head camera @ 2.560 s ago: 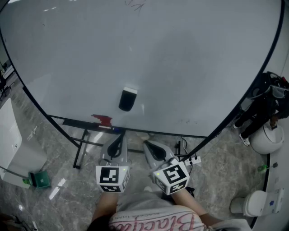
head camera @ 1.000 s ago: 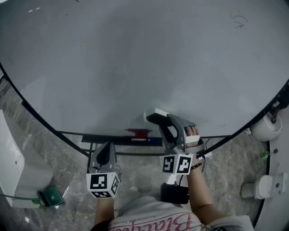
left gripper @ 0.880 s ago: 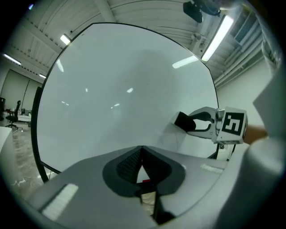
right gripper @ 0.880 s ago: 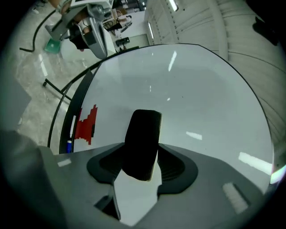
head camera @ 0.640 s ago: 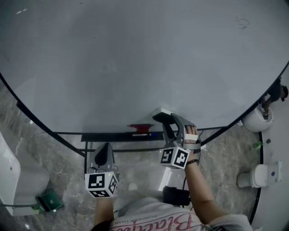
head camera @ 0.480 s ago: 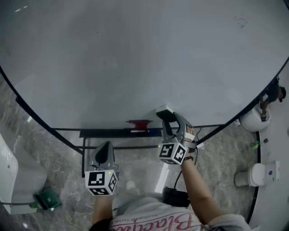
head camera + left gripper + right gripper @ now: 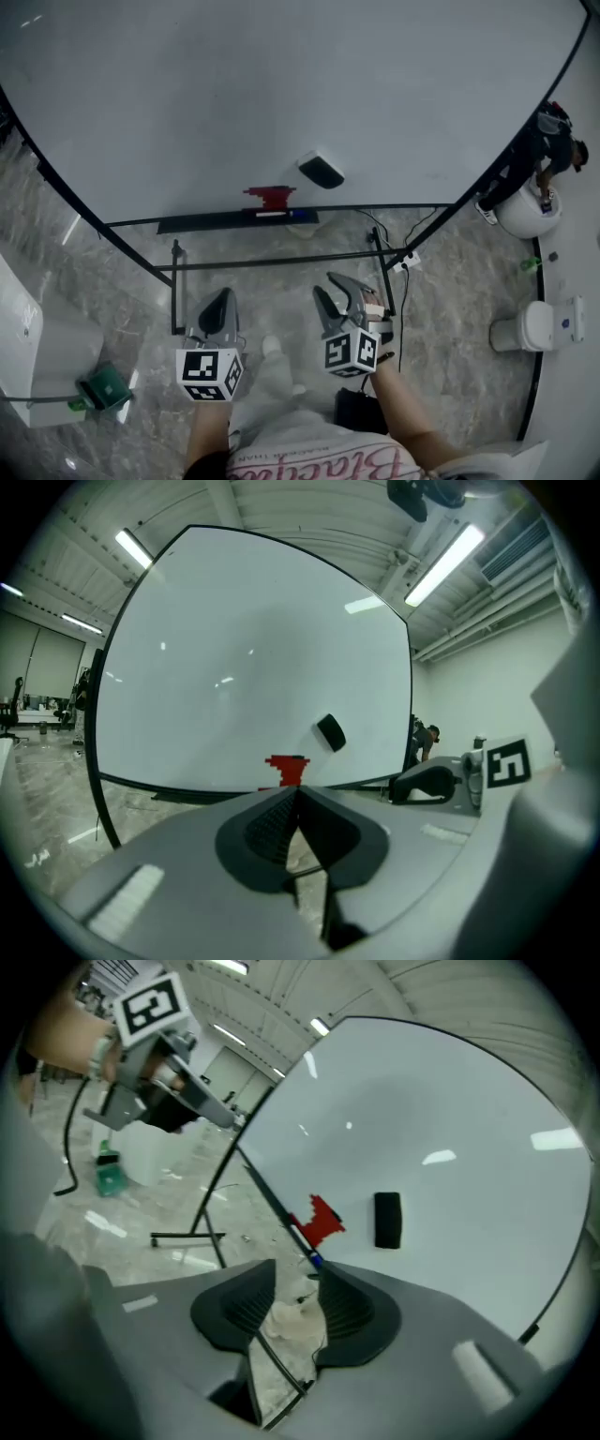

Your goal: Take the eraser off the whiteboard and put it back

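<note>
Black eraser (image 7: 322, 171), white whiteboard (image 7: 234, 94), grey marbled floor (image 7: 469, 291)

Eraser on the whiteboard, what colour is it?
The eraser is black with a white edge, clearest in the head view.

Whiteboard (image 7: 281, 94) ahead of the tongs is smooth and glossy, with ceiling lights bouncing off it. The eraser (image 7: 321, 170) on it looks matt black. Floor (image 7: 112, 291) underneath is polished, shiny marble-look stone. Stand (image 7: 272, 260) looks like black painted metal tube. Left tongs (image 7: 298, 794) and right tongs (image 7: 295, 1279) are matt grey plastic with ribbed black pads.
</note>
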